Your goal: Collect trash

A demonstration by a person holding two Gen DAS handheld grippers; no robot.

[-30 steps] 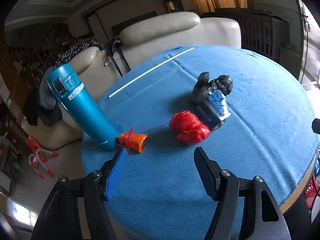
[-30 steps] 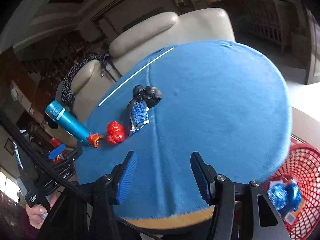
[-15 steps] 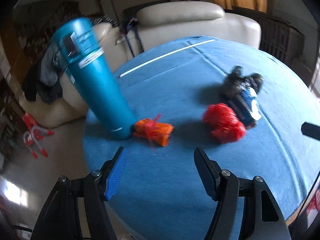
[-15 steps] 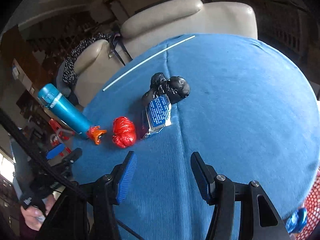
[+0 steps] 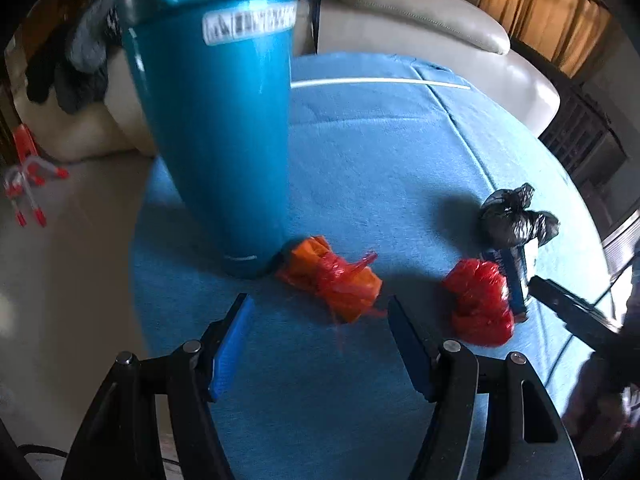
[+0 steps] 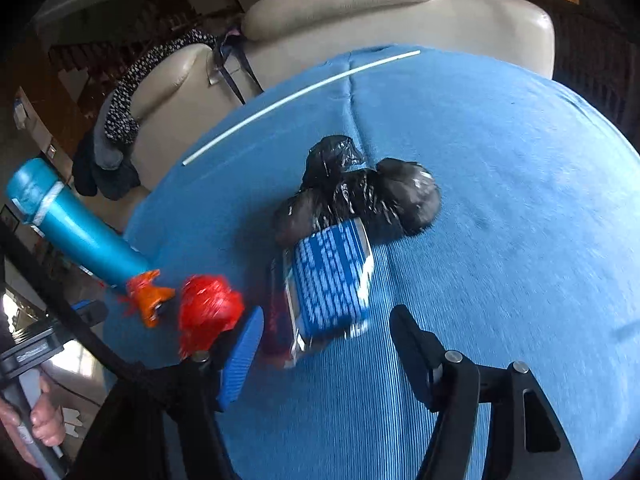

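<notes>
Both hand-held grippers, left (image 5: 320, 344) and right (image 6: 326, 350), we see gaping with nothing gripped; the right's jaws have just been opening, a blue wrapper (image 6: 330, 276) lying ahead between the tips. On the blue-clothed bench (image 5: 360, 160), mid-frame, lie an orange scrap (image 5: 332, 276), red wad (image 5: 478, 304) and black bag (image 5: 516, 222). A teal bottle (image 5: 216, 128) stands upper left, a cream sofa (image 5: 420, 20) along the top.

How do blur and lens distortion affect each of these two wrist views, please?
Left wrist view: fisheye swells the nearby teal bottle so it looms with a smeared label; the orange wrapper is slightly soft. Right wrist view: motion blur streaks the red bag and blue packet; the table bulges.
</notes>
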